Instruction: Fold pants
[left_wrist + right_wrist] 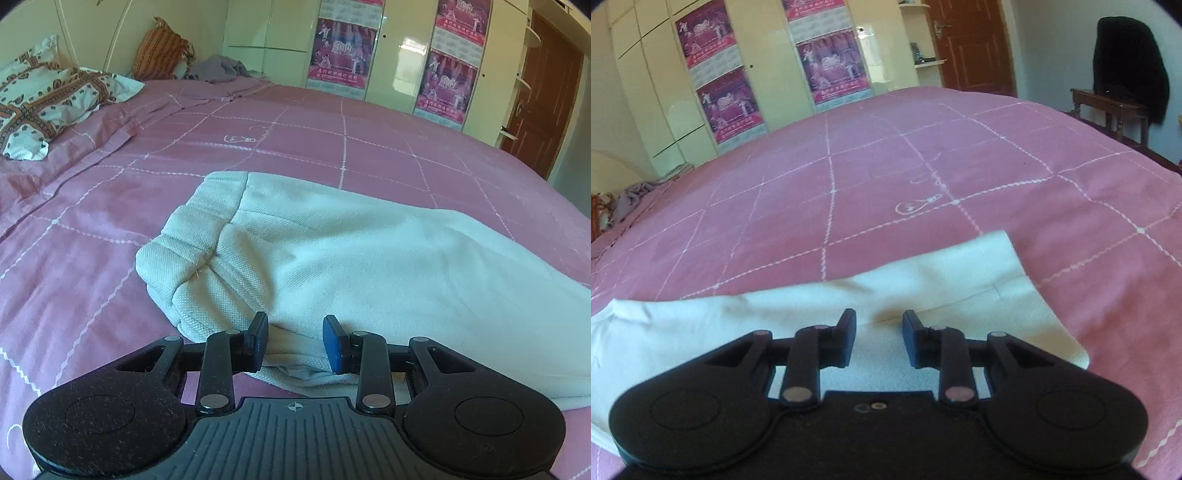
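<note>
Pants [362, 258], cream-white knit, lie folded lengthwise on a pink bedspread [295, 147] with a white grid pattern; the elastic waistband [192, 229] lies at the left in the left wrist view, the leg hem [1015, 295] at the right in the right wrist view. Left hand-held gripper [295, 341]: fingers clamped on a bunched fold of the near edge. Right hand-held gripper [879, 338]: fingers apart above the leg fabric, nothing pinched. Beyond: patterned pillow [40, 99], cream wardrobe [399, 48] with posters, brown door [971, 44], wooden bench [1108, 110].
</note>
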Demonstrator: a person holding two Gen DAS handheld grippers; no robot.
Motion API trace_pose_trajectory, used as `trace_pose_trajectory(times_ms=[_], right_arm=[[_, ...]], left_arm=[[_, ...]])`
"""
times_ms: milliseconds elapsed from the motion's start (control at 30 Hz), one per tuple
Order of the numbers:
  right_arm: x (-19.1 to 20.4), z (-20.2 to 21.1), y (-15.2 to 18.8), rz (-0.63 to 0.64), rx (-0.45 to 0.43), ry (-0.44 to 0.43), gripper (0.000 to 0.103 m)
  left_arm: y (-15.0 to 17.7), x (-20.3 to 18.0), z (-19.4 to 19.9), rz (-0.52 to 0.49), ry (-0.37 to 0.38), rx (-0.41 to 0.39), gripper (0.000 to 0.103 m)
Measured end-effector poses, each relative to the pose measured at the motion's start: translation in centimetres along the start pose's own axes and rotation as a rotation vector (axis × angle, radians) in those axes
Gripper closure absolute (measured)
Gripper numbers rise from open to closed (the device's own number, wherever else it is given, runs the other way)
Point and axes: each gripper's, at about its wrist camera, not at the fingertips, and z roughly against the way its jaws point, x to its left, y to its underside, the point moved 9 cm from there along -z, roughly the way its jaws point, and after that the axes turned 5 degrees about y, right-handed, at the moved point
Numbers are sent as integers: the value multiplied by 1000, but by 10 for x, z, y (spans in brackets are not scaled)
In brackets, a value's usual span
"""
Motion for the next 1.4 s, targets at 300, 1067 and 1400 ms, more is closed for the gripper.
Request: trace_pose_trajectory(times_ms=[300, 1067, 1400], right_arm=[[-90, 73, 30, -547, -96, -31, 57], [-103, 33, 56, -590, -17, 23, 90], [-68, 66, 41, -362, -167, 23, 72]], left_arm=[[5, 3, -5, 10, 27, -32, 70], [-8, -3, 10, 8, 29, -55, 70], [27, -104, -11, -189, 169, 93, 70]])
